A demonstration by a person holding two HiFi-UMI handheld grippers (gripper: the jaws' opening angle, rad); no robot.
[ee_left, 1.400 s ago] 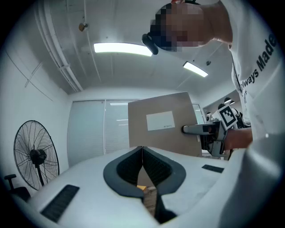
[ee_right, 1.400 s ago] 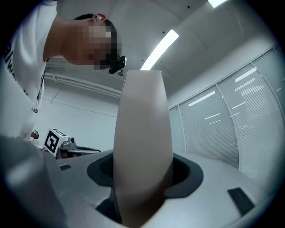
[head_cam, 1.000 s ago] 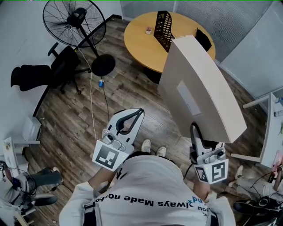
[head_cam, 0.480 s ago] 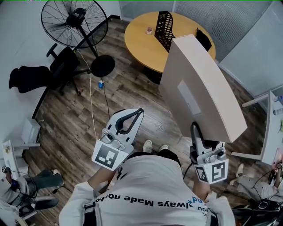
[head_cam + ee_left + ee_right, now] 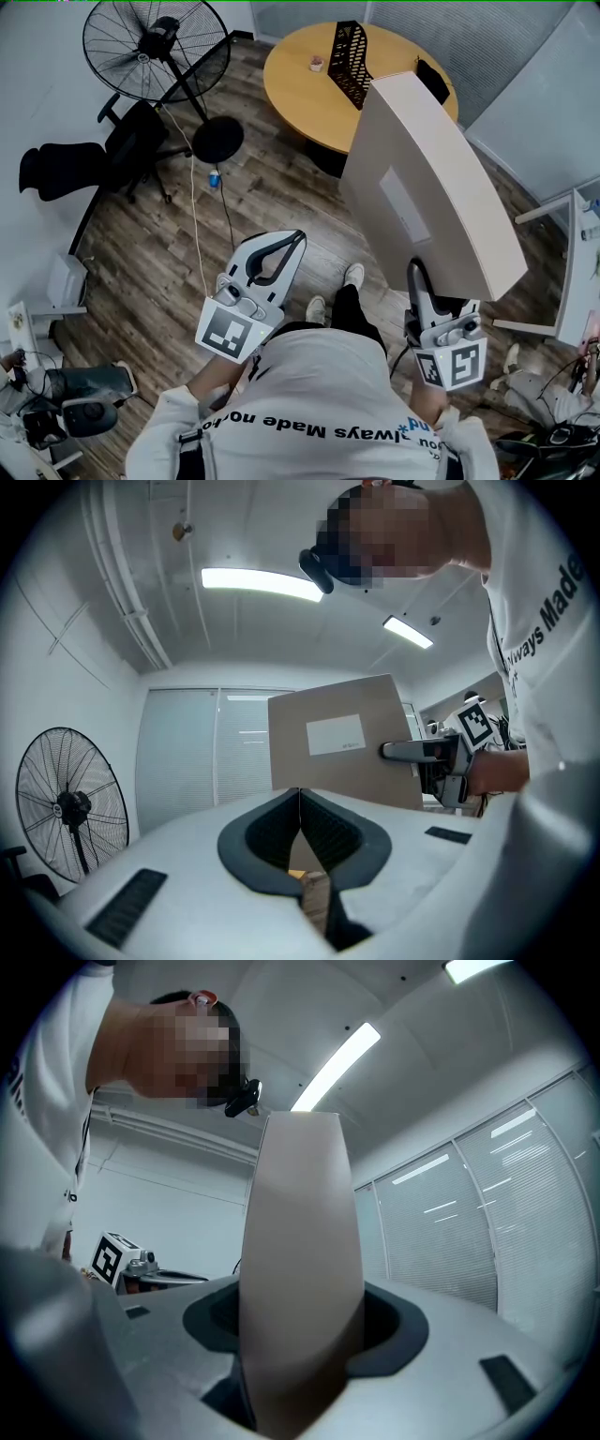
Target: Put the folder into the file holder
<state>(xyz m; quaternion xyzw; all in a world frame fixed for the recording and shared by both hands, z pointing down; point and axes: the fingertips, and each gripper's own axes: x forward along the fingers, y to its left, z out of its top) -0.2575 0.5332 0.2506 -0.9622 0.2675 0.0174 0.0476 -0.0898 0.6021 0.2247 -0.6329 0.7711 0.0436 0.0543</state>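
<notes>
A large beige folder (image 5: 422, 178) with a white label stands on edge in the air, and my right gripper (image 5: 418, 274) is shut on its near lower edge. In the right gripper view the folder (image 5: 300, 1241) fills the gap between the jaws. My left gripper (image 5: 284, 246) hangs to the left of it, shut and empty, apart from the folder; in the left gripper view its jaws meet (image 5: 300, 797), with the folder (image 5: 337, 742) beyond. The black mesh file holder (image 5: 349, 58) stands upright on the round wooden table (image 5: 295, 89) ahead, partly hidden behind the folder's top.
A standing fan (image 5: 155, 42) and a black office chair (image 5: 89, 155) are at the far left, with a cable trailing over the wood floor. A small pink object (image 5: 316, 64) and a black item (image 5: 431, 80) lie on the table. A white desk (image 5: 574, 281) is at the right.
The person has stepped forward, one foot now ahead of the other. Both grippers and the folder hold the same pose; the room has shifted slightly in view.
</notes>
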